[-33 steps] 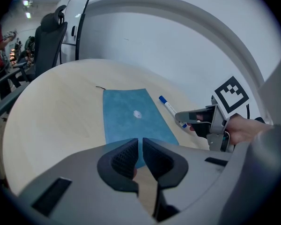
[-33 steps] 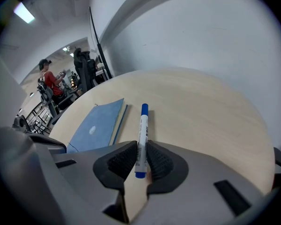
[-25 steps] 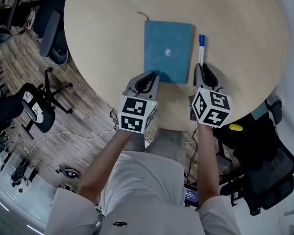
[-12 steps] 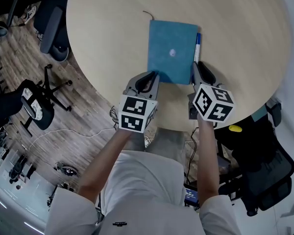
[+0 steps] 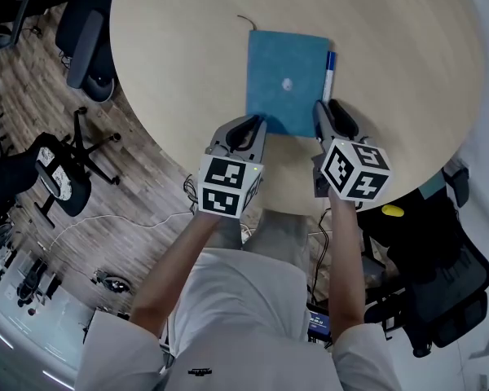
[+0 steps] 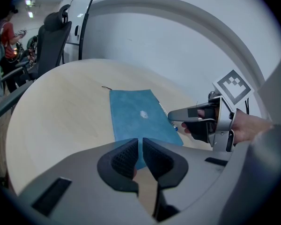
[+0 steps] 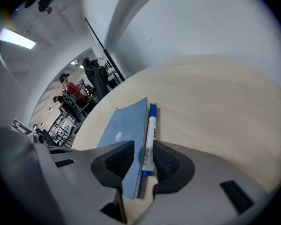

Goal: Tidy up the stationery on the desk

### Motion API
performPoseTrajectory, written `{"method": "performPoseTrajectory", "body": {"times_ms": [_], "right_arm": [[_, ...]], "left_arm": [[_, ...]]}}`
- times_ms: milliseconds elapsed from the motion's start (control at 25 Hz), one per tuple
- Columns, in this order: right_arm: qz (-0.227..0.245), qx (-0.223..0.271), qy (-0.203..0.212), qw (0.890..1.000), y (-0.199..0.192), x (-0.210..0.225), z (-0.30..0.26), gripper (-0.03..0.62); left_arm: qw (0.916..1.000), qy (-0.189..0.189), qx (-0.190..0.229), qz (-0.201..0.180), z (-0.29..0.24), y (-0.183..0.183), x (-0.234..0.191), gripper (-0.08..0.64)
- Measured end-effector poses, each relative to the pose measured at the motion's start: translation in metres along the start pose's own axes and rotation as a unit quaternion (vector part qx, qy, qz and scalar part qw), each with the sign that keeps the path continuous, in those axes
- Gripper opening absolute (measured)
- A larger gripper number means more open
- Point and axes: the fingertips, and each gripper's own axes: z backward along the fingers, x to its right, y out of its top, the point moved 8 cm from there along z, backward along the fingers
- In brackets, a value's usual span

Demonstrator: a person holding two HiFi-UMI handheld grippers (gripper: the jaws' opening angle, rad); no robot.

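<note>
Blue notebook (image 5: 287,84) flat on desk (image 5: 187,55); pen (image 5: 329,73) lies along notebook's R edge, touching or just beside. L gripper (image 5: 246,129) at notebook's near-L corner, jaws nearly together, nothing btwn. R gripper (image 5: 330,116) at near-R corner, jaws partly apart w/ pen's near end & notebook edge btwn. Prob step: grab pen. Nudge R gripper away from notebook so jaws close on pen only

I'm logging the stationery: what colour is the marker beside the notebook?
The marker is white with blue ends; the right gripper view shows it best.
</note>
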Motion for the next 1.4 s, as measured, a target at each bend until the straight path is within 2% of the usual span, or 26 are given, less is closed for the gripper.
{"method": "performPoseTrajectory", "body": {"times_ms": [400, 840, 1120, 1280, 1400], "right_arm": [[0.003, 0.022, -0.014, 1.000, 0.005, -0.011, 0.034, 0.124], [0.027, 0.072, -0.036, 0.996, 0.011, -0.041, 0.106, 0.111], [0.030, 0.107, -0.040, 0.993, 0.014, -0.080, 0.156, 0.068], [0.031, 0.116, -0.028, 0.992, 0.016, -0.110, 0.184, 0.066], [0.042, 0.139, -0.029, 0.989, 0.020, -0.126, 0.206, 0.066]], "left_arm": [[0.9997, -0.001, 0.023, -0.009, 0.029, 0.013, 0.010, 0.044], [0.9980, -0.004, 0.059, -0.023, 0.093, 0.036, 0.037, 0.038], [0.9964, -0.003, 0.079, -0.029, 0.144, 0.052, 0.056, 0.034], [0.9955, -0.010, 0.092, -0.020, 0.173, 0.059, 0.065, 0.026], [0.9940, -0.013, 0.105, -0.027, 0.195, 0.066, 0.076, 0.027]]}}
